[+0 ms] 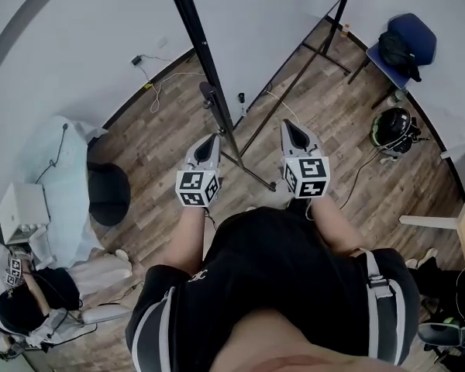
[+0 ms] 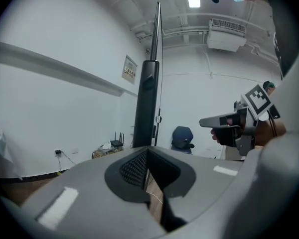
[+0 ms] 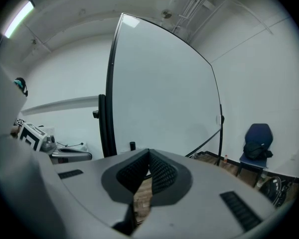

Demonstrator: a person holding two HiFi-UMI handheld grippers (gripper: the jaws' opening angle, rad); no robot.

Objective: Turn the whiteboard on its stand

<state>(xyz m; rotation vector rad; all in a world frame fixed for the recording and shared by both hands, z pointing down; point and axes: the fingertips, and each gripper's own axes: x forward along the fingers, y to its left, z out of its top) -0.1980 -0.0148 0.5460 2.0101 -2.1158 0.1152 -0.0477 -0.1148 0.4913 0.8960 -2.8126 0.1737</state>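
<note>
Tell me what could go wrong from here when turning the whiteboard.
1. The left tongs and right tongs are both shut on nothing; pushing the black-framed white whiteboard with closed tips might slip off its thin edge.
2. The stand's black floor bar lies near the person's feet, a possible trip.
3. The loose white cable could snag if the stand shifts.

You're standing in a bare lab-style workroom: a whiteboard [image 3: 159, 93] rising off wood-look flooring [image 1: 318, 107], a blue chair [image 1: 415, 41] sitting against white walls [image 1: 101, 37], an air unit [image 2: 226, 36] hanging overhead.
</note>
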